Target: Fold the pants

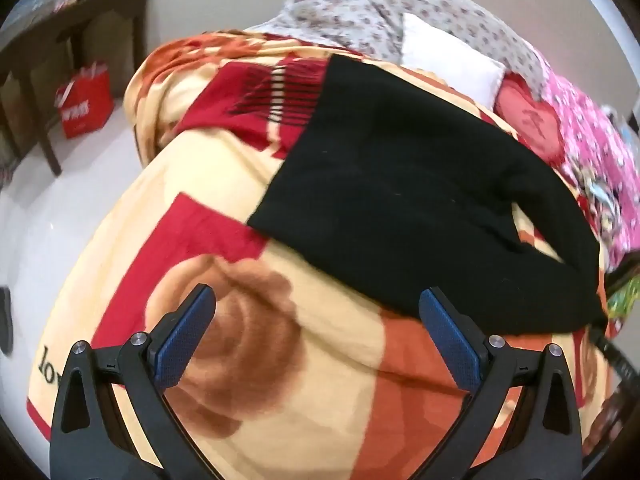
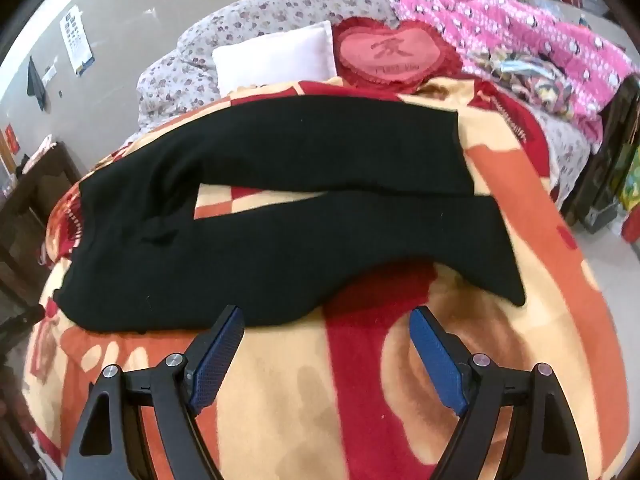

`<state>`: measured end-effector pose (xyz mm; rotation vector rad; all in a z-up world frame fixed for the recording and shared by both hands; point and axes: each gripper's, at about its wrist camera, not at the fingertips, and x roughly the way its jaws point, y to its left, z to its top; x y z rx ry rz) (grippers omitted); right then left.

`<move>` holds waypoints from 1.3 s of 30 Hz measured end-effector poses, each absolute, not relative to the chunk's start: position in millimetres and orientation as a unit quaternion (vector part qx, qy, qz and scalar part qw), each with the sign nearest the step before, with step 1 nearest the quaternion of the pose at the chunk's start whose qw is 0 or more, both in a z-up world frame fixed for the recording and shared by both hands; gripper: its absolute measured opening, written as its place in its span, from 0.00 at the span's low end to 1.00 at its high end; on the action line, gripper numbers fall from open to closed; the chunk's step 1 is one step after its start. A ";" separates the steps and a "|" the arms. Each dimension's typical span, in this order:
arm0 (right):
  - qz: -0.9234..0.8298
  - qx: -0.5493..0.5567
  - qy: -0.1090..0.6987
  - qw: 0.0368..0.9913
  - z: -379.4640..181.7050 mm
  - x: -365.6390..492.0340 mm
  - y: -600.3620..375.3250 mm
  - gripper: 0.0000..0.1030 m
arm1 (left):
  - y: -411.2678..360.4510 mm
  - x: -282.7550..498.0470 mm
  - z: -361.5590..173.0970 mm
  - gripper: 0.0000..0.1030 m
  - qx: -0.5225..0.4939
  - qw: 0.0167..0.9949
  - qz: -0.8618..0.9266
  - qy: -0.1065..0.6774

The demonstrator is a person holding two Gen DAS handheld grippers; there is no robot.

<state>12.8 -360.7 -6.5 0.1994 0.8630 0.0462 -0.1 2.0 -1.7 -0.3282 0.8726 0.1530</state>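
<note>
Black pants [image 2: 280, 208] lie spread flat on a red, orange and cream blanket [image 2: 280, 400] covering a bed. Both legs run to the right in the right wrist view, the waist at the left. In the left wrist view the pants [image 1: 400, 184] fill the upper right, the waist edge facing left. My left gripper [image 1: 318, 304] is open above the blanket, just short of the pants' near edge, nothing between its blue pads [image 1: 184, 344]. My right gripper [image 2: 326, 320] is open too, hovering by the near leg's lower edge, holding nothing.
A white pillow [image 2: 280, 56], a red heart cushion [image 2: 394, 54], a floral quilt [image 2: 248, 20] and a pink quilt [image 2: 520, 36] are piled at the bed's far side. A dark wooden table [image 1: 60, 40] and red bag [image 1: 86, 98] stand on the floor left.
</note>
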 end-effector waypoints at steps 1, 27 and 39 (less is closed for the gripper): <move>0.023 0.099 0.418 0.902 -7.6 13.2 -359.9 0.81 | 2.5 0.3 -3.3 0.99 -0.163 0.889 0.076 0.421; 0.042 0.196 0.386 0.901 -32.0 63.1 -378.6 0.06 | -16.9 78.7 -19.5 0.17 -0.145 0.898 0.049 0.413; 0.071 0.153 0.356 0.919 11.9 14.9 -367.0 0.05 | -3.6 24.4 18.8 0.12 -0.157 0.906 -0.036 0.392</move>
